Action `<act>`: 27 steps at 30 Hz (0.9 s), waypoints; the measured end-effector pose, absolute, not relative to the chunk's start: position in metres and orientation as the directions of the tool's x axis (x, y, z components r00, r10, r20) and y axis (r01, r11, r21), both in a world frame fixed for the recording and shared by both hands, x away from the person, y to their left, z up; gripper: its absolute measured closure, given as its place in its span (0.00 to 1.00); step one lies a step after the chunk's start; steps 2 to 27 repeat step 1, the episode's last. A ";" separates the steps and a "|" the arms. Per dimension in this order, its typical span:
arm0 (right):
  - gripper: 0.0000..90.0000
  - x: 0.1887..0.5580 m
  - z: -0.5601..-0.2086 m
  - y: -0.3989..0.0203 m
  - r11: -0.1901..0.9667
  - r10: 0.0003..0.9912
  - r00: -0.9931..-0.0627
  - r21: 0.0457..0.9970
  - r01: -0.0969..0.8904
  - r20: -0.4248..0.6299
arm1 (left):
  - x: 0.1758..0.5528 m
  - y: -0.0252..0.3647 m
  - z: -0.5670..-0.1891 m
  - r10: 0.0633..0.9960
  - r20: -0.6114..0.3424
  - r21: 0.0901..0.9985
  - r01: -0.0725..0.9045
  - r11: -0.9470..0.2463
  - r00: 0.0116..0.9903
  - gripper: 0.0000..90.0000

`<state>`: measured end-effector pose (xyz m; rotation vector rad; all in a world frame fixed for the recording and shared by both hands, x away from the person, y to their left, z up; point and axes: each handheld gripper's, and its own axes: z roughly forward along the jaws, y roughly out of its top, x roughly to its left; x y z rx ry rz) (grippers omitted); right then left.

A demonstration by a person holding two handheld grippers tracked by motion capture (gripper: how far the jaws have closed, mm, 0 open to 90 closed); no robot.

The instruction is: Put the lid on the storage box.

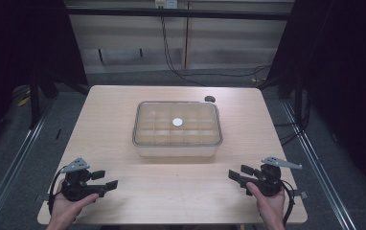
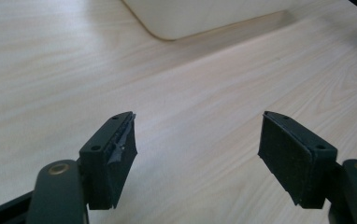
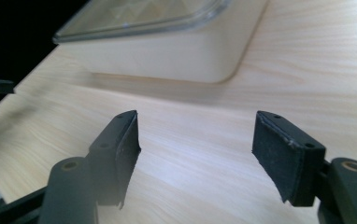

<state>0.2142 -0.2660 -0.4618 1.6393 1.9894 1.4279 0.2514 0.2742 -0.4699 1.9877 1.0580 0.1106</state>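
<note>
A clear plastic box [image 1: 177, 129] with a lid and a grid of compartments stands in the middle of the light wooden table [image 1: 123, 100]; a small white round mark [image 1: 177, 122] sits on its lid. My left gripper [image 1: 105, 180] rests low at the front left, held by a hand, jaws wide apart with bare table between them [image 2: 197, 149]. At the front right my right gripper [image 1: 236, 173] is open too, nothing between its pads [image 3: 195, 149]. The box's corner [image 2: 176, 23] shows ahead in the left gripper view, and its side wall [image 3: 176, 56] in the right gripper view.
A small dark round hole [image 1: 210, 99] lies near the table's far edge behind the box. Black cables [image 1: 181, 67] run over the floor beyond the table. Metal rails [image 1: 23, 153] flank both sides. Dark curtains close in left and right.
</note>
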 end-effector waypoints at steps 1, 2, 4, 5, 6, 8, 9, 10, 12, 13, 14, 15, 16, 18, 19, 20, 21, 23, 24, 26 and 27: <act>0.34 0.213 -0.463 -0.268 -0.079 0.837 -0.367 0.754 0.652 0.405 | 0.250 0.274 -0.471 0.718 -0.286 0.721 0.636 -0.275 0.634 0.29; 0.34 0.213 -0.463 -0.268 -0.079 0.837 -0.367 0.754 0.652 0.405 | 0.250 0.274 -0.471 0.718 -0.286 0.721 0.636 -0.275 0.634 0.29; 0.34 0.213 -0.463 -0.268 -0.079 0.837 -0.367 0.754 0.652 0.405 | 0.250 0.274 -0.471 0.718 -0.286 0.721 0.636 -0.275 0.634 0.29; 0.34 0.213 -0.463 -0.268 -0.079 0.837 -0.367 0.754 0.652 0.405 | 0.250 0.274 -0.471 0.718 -0.286 0.721 0.636 -0.275 0.634 0.29; 0.34 0.213 -0.463 -0.268 -0.079 0.837 -0.367 0.754 0.652 0.405 | 0.250 0.274 -0.471 0.718 -0.286 0.721 0.636 -0.275 0.634 0.29; 0.34 0.213 -0.463 -0.268 -0.079 0.837 -0.367 0.754 0.652 0.405 | 0.250 0.274 -0.471 0.718 -0.286 0.721 0.636 -0.275 0.634 0.29; 0.34 0.213 -0.463 -0.268 -0.079 0.837 -0.367 0.754 0.652 0.405 | 0.250 0.274 -0.471 0.718 -0.286 0.721 0.636 -0.275 0.634 0.29; 0.34 0.213 -0.463 -0.268 -0.079 0.837 -0.367 0.754 0.652 0.405 | 0.250 0.274 -0.471 0.718 -0.286 0.721 0.636 -0.275 0.634 0.29; 0.34 0.213 -0.463 -0.268 -0.079 0.837 -0.367 0.754 0.652 0.405 | 0.250 0.274 -0.471 0.718 -0.286 0.721 0.636 -0.275 0.634 0.29; 0.34 0.213 -0.463 -0.268 -0.079 0.837 -0.367 0.754 0.652 0.405 | 0.250 0.274 -0.471 0.718 -0.286 0.721 0.636 -0.275 0.634 0.29; 0.34 0.213 -0.463 -0.268 -0.079 0.837 -0.367 0.754 0.652 0.405 | 0.250 0.274 -0.471 0.718 -0.286 0.721 0.636 -0.275 0.634 0.29; 0.34 0.213 -0.463 -0.268 -0.079 0.837 -0.367 0.754 0.652 0.405 | 0.250 0.274 -0.471 0.718 -0.286 0.721 0.636 -0.275 0.634 0.29; 0.34 0.213 -0.463 -0.268 -0.079 0.837 -0.367 0.754 0.652 0.405 | 0.250 0.274 -0.471 0.718 -0.286 0.721 0.636 -0.275 0.634 0.29; 0.34 0.213 -0.463 -0.268 -0.079 0.837 -0.367 0.754 0.652 0.405 | 0.250 0.274 -0.471 0.718 -0.286 0.721 0.636 -0.275 0.634 0.29; 0.34 0.213 -0.463 -0.268 -0.079 0.837 -0.367 0.754 0.652 0.405 | 0.250 0.274 -0.471 0.718 -0.286 0.721 0.636 -0.275 0.634 0.29; 0.34 0.213 -0.463 -0.268 -0.079 0.837 -0.367 0.754 0.652 0.405 | 0.250 0.274 -0.471 0.718 -0.286 0.721 0.636 -0.275 0.634 0.29; 0.34 0.213 -0.463 -0.268 -0.079 0.837 -0.367 0.754 0.652 0.405 | 0.250 0.274 -0.471 0.718 -0.286 0.721 0.636 -0.275 0.634 0.29; 0.34 0.213 -0.463 -0.268 -0.079 0.837 -0.367 0.754 0.652 0.405 | 0.250 0.274 -0.471 0.718 -0.286 0.721 0.636 -0.275 0.634 0.29; 0.34 0.213 -0.463 -0.268 -0.079 0.837 -0.367 0.754 0.652 0.405 | 0.250 0.274 -0.471 0.718 -0.286 0.721 0.636 -0.275 0.634 0.29; 0.34 0.213 -0.463 -0.268 -0.079 0.837 -0.367 0.754 0.652 0.405 | 0.250 0.274 -0.471 0.718 -0.286 0.721 0.636 -0.275 0.634 0.29; 0.34 0.213 -0.463 -0.268 -0.079 0.837 -0.367 0.754 0.652 0.405 | 0.250 0.274 -0.471 0.718 -0.286 0.721 0.636 -0.275 0.634 0.29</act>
